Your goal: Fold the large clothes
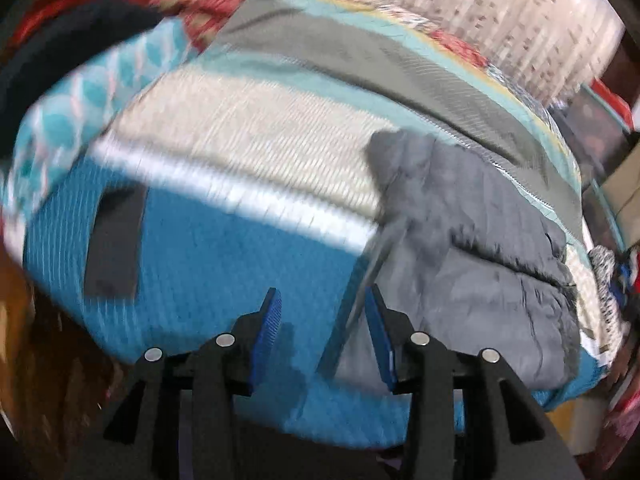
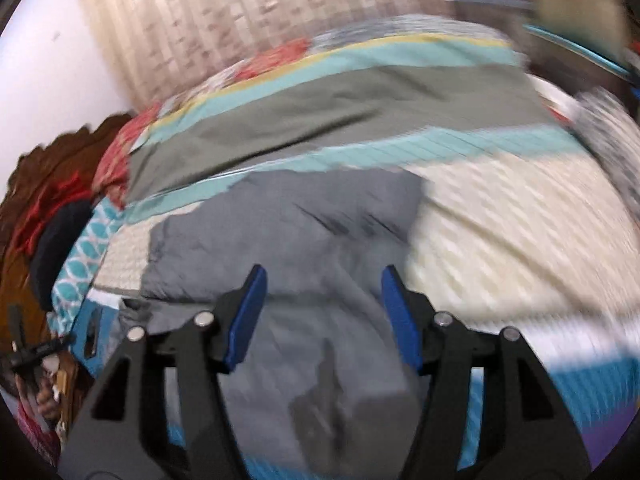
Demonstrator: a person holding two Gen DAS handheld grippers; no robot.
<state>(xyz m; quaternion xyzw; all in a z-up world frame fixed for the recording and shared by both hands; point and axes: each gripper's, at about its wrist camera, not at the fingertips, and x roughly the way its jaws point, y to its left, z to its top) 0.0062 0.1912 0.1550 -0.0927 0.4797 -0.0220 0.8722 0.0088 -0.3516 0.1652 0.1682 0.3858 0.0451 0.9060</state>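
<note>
Left wrist view shows the left gripper (image 1: 322,308) with fingers apart, holding nothing, beside a grey garment (image 1: 472,264) on the striped bed (image 1: 224,264). Right gripper (image 2: 324,284) hangs spread and unladen above that garment.

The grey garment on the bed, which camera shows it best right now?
The right wrist view: the grey garment fills the centre, most of its outline visible between the open fingers. The left wrist view shows the grey garment off to the right, more blurred.

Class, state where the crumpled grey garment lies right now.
The crumpled grey garment lies on the striped blue, cream and teal bedspread, ahead of the open right hand-held gripper; in the left wrist view it sits right of centre.
</note>
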